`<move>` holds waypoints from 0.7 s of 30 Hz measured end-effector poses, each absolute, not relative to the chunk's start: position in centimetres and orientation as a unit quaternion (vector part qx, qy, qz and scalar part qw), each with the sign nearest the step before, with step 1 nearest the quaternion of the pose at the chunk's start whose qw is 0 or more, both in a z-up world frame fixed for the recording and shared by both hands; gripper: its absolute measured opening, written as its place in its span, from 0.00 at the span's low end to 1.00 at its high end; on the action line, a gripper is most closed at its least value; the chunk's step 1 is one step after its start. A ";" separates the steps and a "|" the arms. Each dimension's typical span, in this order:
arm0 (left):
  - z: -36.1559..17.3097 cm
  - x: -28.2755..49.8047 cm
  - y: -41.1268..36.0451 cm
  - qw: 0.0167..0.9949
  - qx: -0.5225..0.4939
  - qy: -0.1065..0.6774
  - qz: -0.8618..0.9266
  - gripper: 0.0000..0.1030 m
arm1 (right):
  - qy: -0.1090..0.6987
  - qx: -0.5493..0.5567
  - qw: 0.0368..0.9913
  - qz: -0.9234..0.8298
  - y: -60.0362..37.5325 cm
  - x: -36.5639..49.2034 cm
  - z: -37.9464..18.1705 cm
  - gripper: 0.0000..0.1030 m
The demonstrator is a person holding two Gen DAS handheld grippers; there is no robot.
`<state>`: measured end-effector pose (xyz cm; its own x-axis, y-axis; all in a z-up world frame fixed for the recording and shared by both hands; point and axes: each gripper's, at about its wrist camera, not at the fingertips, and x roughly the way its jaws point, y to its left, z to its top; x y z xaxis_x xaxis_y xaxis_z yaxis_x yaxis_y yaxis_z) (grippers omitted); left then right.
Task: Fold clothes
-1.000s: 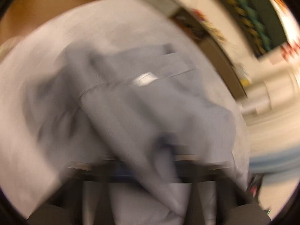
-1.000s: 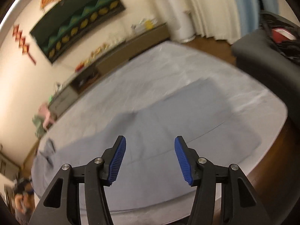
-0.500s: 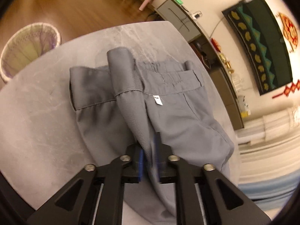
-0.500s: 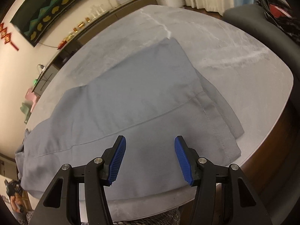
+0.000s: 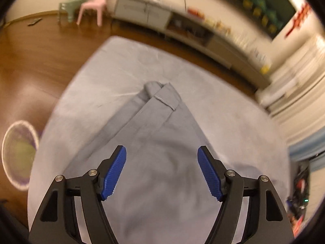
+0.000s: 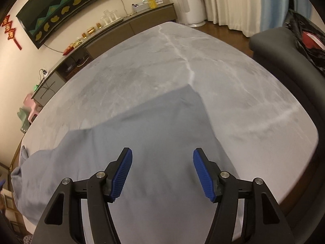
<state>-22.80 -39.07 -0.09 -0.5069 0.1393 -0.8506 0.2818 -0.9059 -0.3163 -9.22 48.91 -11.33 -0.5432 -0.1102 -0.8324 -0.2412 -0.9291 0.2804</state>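
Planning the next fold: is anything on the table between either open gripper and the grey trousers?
Nothing visible. The left gripper and right gripper both hover open over the grey trousers on bare marble table.

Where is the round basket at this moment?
In the left wrist view, the round basket stands on the wooden floor at the far left, just beside the grey table's left edge.

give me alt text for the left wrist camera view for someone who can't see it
The left hand-held gripper, jaws open and empty, is above grey trousers lying folded on a grey marble table. Beyond the table are a wooden floor, a woven basket, a pink chair and a low cabinet along the wall.
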 end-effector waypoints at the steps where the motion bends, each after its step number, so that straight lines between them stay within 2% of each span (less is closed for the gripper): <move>1: -1.5 -25.1 -38.8 0.050 0.512 0.205 -0.833 0.73 | 0.181 -0.483 0.036 0.856 48.8 -10.1 -11.7 0.66; 3: -4.4 -29.5 -38.3 0.066 0.544 0.190 -0.814 0.73 | 0.171 -0.494 0.036 0.852 48.7 -11.5 -12.2 0.66; 8: -8.7 -33.4 -37.1 0.070 0.570 0.174 -0.800 0.73 | 0.145 -0.506 0.053 0.849 50.6 -14.6 -13.4 0.68; 14: -10.1 -34.9 -35.1 0.059 0.579 0.119 -0.804 0.73 | 0.119 -0.507 0.075 0.850 52.8 -17.8 -14.6 0.76; 15: -10.3 -35.1 -34.9 0.061 0.580 0.110 -0.805 0.69 | 0.111 -0.506 0.077 0.852 52.8 -18.2 -14.7 0.77; 16: -10.1 -35.1 -34.6 0.060 0.578 0.101 -0.808 0.50 | 0.096 -0.508 0.077 0.852 52.5 -18.6 -14.7 0.78; 17: -9.9 -35.1 -34.3 0.060 0.575 0.091 -0.811 0.35 | 0.085 -0.512 0.071 0.852 52.0 -18.9 -14.7 0.78; 18: -9.7 -35.1 -34.0 0.059 0.573 0.082 -0.813 0.24 | 0.067 -0.513 0.061 0.853 51.2 -19.1 -14.5 0.68; 19: -9.5 -35.2 -33.7 0.058 0.570 0.072 -0.816 0.13 | 0.048 -0.514 0.051 0.855 50.3 -19.2 -14.3 0.35; 21: -8.3 -34.8 -33.7 0.060 0.553 0.066 -0.829 0.10 | 0.034 -0.512 0.037 0.857 49.3 -19.2 -13.8 0.19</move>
